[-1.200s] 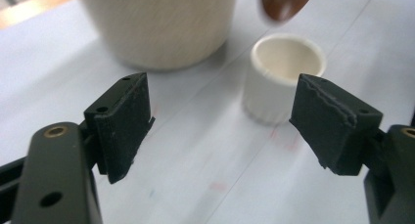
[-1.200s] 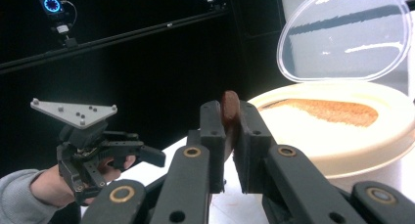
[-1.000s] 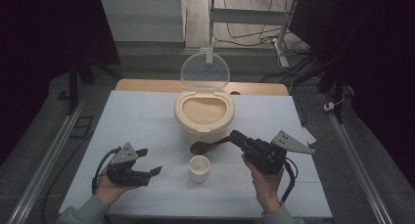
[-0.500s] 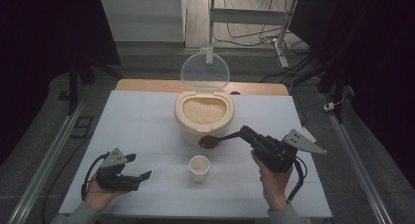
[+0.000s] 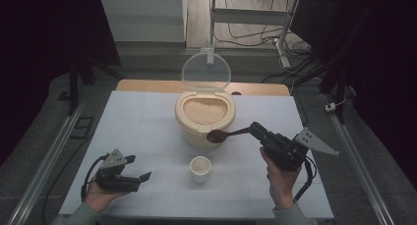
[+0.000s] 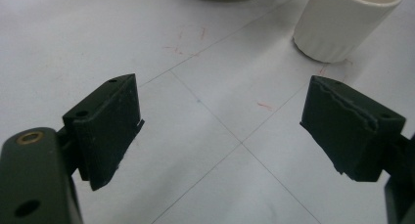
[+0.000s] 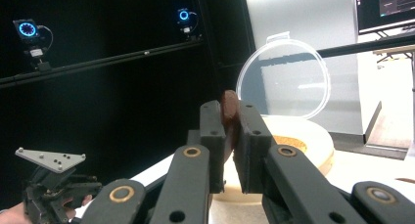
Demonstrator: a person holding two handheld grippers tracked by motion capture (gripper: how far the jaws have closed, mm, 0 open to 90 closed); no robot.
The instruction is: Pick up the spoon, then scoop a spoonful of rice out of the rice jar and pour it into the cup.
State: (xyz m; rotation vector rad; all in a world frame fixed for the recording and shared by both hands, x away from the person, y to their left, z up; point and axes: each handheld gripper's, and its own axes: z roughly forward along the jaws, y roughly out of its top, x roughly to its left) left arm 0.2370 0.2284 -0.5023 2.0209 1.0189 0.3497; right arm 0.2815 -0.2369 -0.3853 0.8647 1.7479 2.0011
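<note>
Spoon (image 5: 226, 134), dark brown wood, lies level with its bowl pointing left toward the round cream container (image 5: 205, 118). Right gripper (image 5: 256, 130) clamps its handle; left gripper (image 5: 138, 172) jaws, just opening, stand apart, empty

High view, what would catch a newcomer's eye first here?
The round cream container of rice at the table's middle, its clear plastic lid standing open. The right gripper holds a brown wooden spoon beside its front rim, above a small white ribbed cup.
</note>
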